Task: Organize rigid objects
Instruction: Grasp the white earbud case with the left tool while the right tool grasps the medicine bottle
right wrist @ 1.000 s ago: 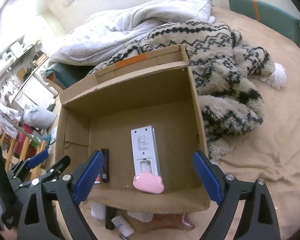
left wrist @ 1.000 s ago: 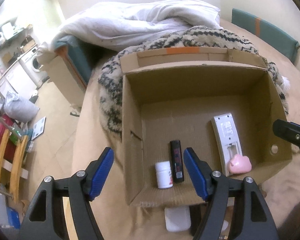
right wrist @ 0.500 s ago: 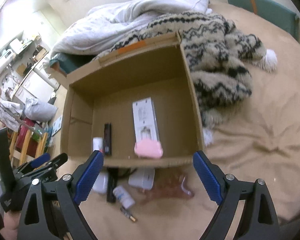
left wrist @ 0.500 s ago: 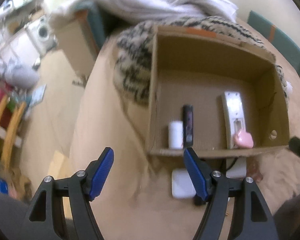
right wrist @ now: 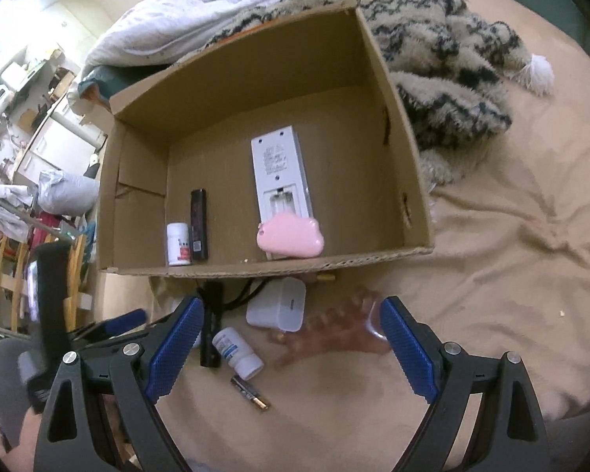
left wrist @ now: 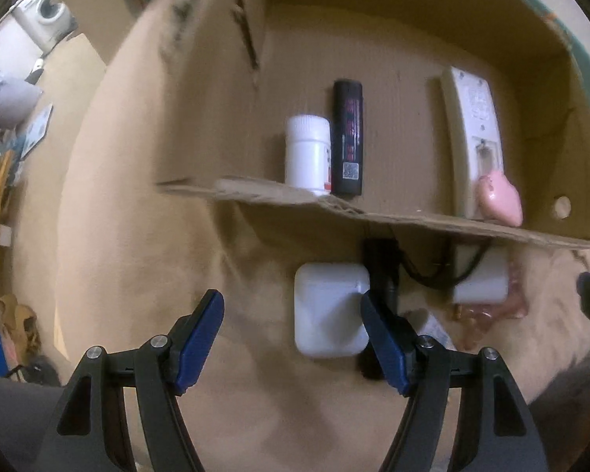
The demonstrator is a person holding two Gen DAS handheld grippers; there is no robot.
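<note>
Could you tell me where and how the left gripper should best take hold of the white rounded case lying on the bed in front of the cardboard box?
Grip the white rounded case across its two long flat sides, from straight above. It lies flat, and the open left gripper already points down beside it. A black stick-shaped object crowds its right edge.

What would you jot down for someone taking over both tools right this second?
Left tool: open, empty, pointing down over the bedsheet beside the white rounded-square case.
Right tool: open, empty, above the loose items.
Done, in the brown cardboard box: white pill bottle, black cylindrical battery, white remote lying face down, pink cloud-shaped case.
Left, on the sheet in front of the box: the white case, white charger plug, black stick with a cable, small white bottle with blue label, gold-tipped AA battery, translucent pink hair claw.
</note>
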